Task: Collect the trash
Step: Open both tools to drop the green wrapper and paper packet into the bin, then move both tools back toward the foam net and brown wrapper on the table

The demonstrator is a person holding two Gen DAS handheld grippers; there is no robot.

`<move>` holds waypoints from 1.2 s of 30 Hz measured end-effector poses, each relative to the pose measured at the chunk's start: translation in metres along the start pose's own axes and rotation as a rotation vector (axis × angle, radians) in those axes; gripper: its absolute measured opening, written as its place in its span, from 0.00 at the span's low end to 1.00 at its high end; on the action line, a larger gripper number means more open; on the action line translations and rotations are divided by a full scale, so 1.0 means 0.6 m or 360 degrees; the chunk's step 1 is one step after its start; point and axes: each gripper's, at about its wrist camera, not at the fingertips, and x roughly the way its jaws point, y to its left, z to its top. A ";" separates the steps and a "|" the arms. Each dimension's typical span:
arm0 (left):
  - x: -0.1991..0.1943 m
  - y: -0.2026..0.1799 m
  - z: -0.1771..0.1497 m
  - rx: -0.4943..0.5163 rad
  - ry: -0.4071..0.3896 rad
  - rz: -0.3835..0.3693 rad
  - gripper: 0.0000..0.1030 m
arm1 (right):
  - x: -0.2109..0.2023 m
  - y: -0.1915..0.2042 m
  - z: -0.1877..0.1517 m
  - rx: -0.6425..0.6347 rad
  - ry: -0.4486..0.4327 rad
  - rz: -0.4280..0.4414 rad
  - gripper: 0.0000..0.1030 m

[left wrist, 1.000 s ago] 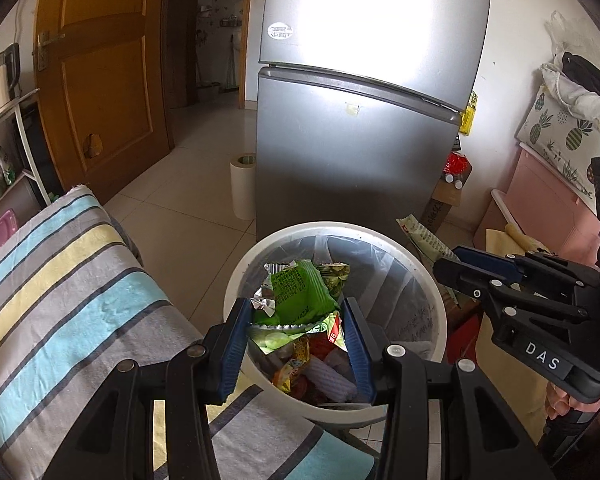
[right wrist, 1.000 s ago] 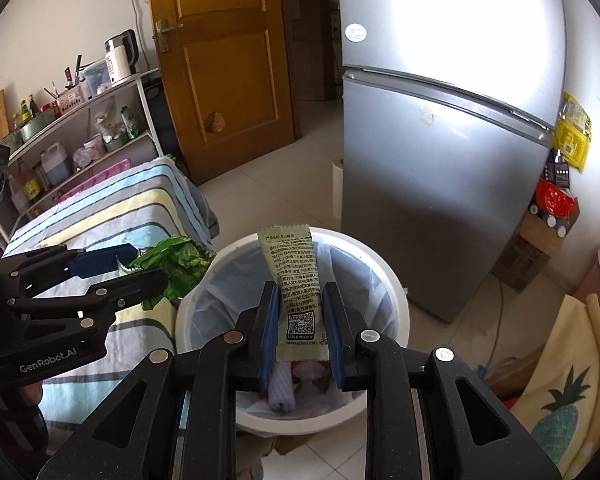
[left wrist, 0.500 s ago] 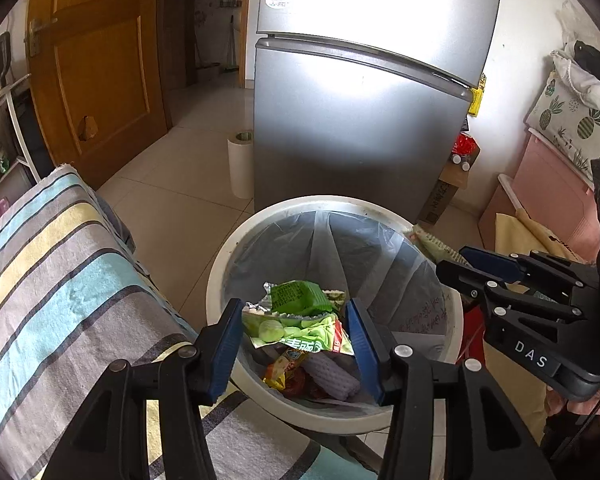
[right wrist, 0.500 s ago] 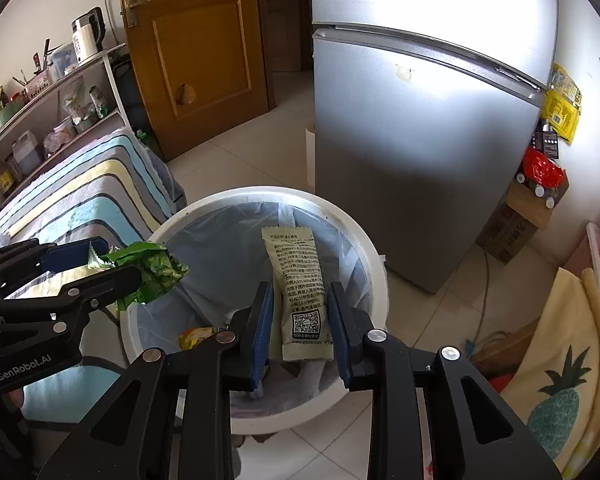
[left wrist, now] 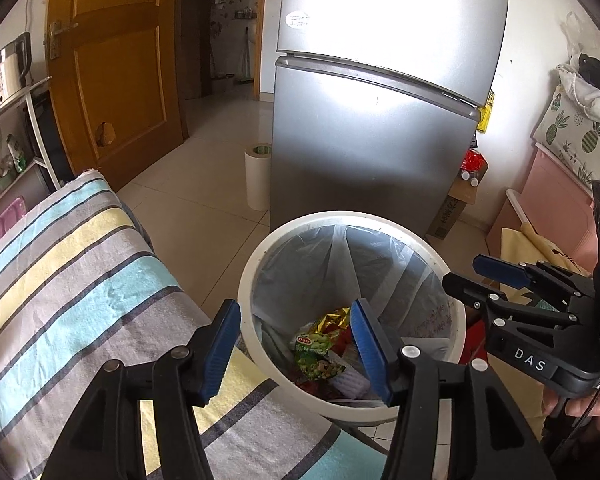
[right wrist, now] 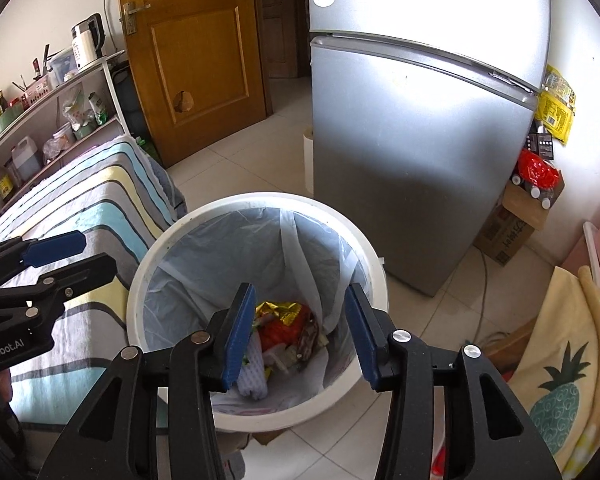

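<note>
A white trash bin (left wrist: 256,264) with a clear liner stands on the floor beside the striped bed; it also shows in the right wrist view (right wrist: 256,204). Snack wrappers (left wrist: 320,344) lie at its bottom, green, gold and red, also seen in the right wrist view (right wrist: 284,320). My left gripper (left wrist: 296,350) is open and empty above the bin's near left rim. My right gripper (right wrist: 300,330) is open and empty above the bin's mouth. The right gripper (left wrist: 496,276) shows at the right of the left wrist view, and the left gripper (right wrist: 56,256) at the left of the right wrist view.
A silver fridge (left wrist: 380,120) stands right behind the bin. A striped bed cover (left wrist: 72,280) lies to the left. A paper roll (left wrist: 258,176) stands on the tiled floor. A cardboard box (right wrist: 508,232) and pineapple-print cloth (right wrist: 560,392) are to the right. A wooden door (right wrist: 196,52) and shelves are behind.
Both grippers opened. The green wrapper dropped from the left gripper and the olive packet from the right gripper, both into the bin. Both grippers rose a little.
</note>
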 end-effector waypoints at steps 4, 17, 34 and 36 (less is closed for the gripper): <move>-0.038 0.023 -0.008 -0.0034 -0.0056 0.0048 0.56 | -0.019 0.021 0.003 -0.0009 -0.0053 0.0038 0.46; -0.158 0.161 -0.057 -0.0268 -0.0176 0.0344 0.57 | -0.039 0.163 0.034 -0.0190 -0.0171 0.0292 0.51; -0.285 0.355 -0.173 -0.0636 -0.0193 0.0771 0.58 | -0.015 0.396 0.060 -0.0566 -0.0169 0.0621 0.51; -0.290 0.383 -0.195 -0.0710 -0.0166 0.0809 0.66 | -0.009 0.421 0.065 -0.0614 -0.0166 0.0655 0.51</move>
